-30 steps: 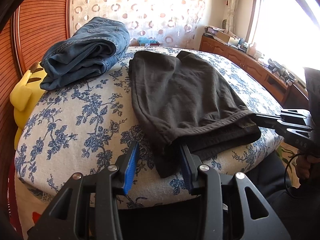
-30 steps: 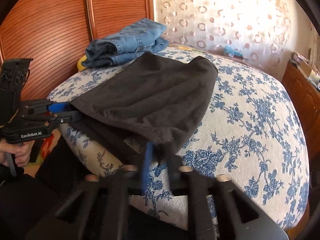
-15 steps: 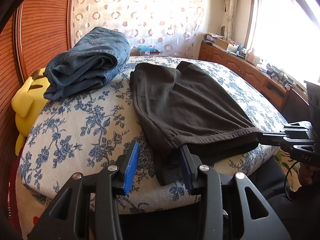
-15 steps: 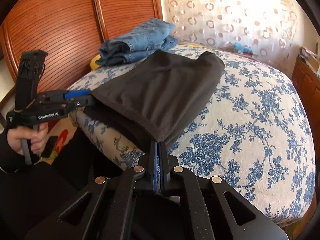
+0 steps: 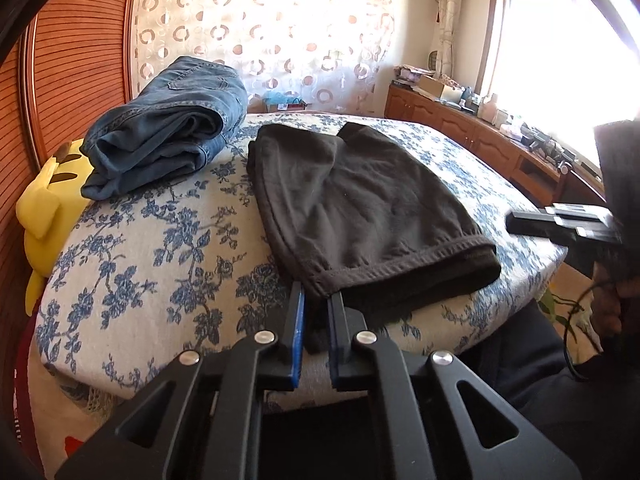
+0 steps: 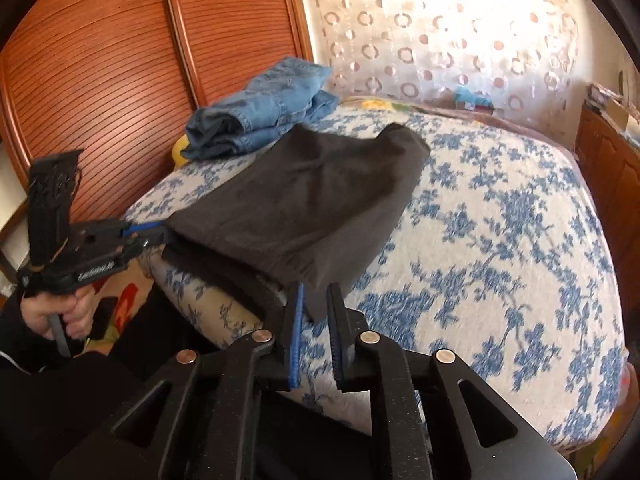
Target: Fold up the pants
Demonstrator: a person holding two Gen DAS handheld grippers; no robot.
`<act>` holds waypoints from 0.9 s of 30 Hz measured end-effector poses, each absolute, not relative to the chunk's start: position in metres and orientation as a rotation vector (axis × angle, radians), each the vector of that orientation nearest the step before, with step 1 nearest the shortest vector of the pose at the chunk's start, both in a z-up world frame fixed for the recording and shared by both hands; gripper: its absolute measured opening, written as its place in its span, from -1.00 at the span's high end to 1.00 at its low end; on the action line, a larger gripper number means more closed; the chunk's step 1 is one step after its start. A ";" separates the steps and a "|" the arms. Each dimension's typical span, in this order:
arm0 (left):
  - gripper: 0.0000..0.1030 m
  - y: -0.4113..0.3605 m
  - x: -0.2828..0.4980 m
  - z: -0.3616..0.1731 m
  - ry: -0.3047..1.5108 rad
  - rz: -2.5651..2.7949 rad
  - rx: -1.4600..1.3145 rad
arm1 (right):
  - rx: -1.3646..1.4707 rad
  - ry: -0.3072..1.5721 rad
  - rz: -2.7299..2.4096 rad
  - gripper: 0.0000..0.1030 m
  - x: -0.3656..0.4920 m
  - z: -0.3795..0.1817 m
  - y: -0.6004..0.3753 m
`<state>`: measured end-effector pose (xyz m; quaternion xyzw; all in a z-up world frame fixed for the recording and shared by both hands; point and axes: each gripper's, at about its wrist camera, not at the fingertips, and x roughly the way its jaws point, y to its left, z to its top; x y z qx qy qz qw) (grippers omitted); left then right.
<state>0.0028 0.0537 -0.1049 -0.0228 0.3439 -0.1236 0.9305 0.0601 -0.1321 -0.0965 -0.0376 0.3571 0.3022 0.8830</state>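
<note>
Black pants lie folded on the flowered bed, waistband edge toward me. My left gripper is shut on their near left corner, with dark cloth pinched between the blue pads. The right wrist view shows that same gripper gripping the pants at the bed's edge. My right gripper has its jaws opening, a narrow gap between them. The pants' near right corner lies just past its tips and is not pressed. In the left wrist view the right gripper hovers clear of that corner.
Folded blue jeans sit at the bed's far left beside a yellow plush toy. A slatted wooden wall stands to the left and a low wooden cabinet runs under the window. A person's hand holds the left gripper's handle.
The left jaws, wide apart before, have closed on the pants' corner. The right jaws, pinched on the other corner, have parted and drawn back slightly.
</note>
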 end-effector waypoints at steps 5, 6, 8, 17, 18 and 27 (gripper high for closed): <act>0.88 0.054 0.000 -0.111 0.728 -0.247 -0.038 | -0.058 0.734 0.619 0.63 0.074 -0.094 -0.121; 0.87 0.055 0.000 -0.111 0.730 -0.241 -0.035 | -0.061 0.734 0.619 0.61 0.076 -0.095 -0.117; 0.82 0.056 -0.001 -0.110 0.729 -0.233 -0.035 | -0.070 0.743 0.616 0.58 0.080 -0.100 -0.111; 0.22 0.065 -0.006 -0.098 0.689 -0.206 -0.042 | -0.079 0.776 0.574 0.40 0.086 -0.115 -0.109; 0.22 0.065 -0.007 -0.096 0.683 -0.207 -0.042 | -0.083 0.777 0.570 0.38 0.086 -0.116 -0.109; 0.20 0.063 -0.001 -0.076 0.633 -0.198 -0.043 | -0.092 0.802 0.562 0.35 0.085 -0.125 -0.107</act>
